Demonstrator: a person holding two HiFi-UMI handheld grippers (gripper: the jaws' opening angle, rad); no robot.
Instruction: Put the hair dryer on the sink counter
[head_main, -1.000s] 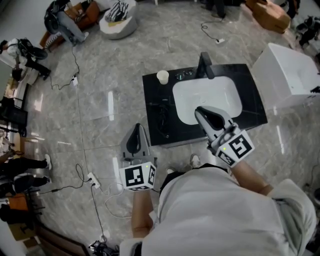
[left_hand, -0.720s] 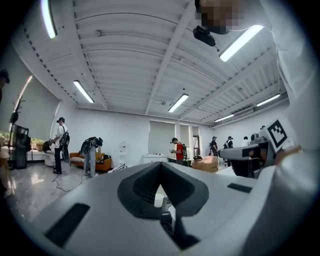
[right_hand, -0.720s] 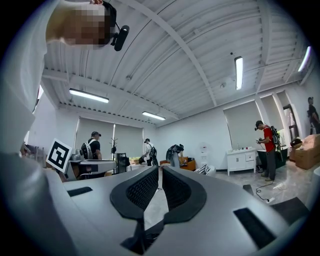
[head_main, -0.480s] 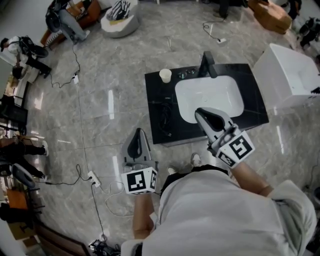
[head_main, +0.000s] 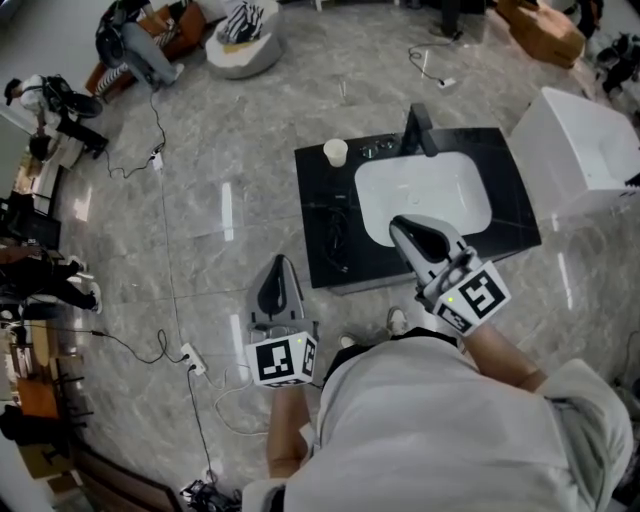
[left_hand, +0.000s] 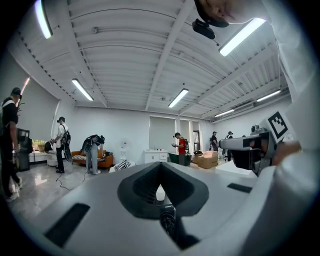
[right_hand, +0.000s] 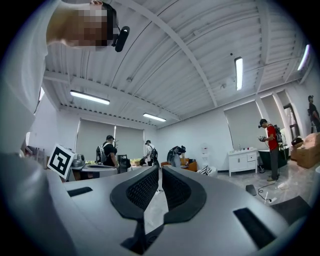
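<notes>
Black-and-white square markers on both gripper cubes. Left gripper (head_main: 278, 266) held level over floor, jaws together, empty. Right gripper (head_main: 400, 226) level above sink counter (head_main: 318, 195), jaws closed, empty.

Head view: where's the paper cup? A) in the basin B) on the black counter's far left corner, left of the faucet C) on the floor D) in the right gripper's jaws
B: the paper cup stands at the black counter's far left corner, left of the faucet, outside the basin.
</notes>
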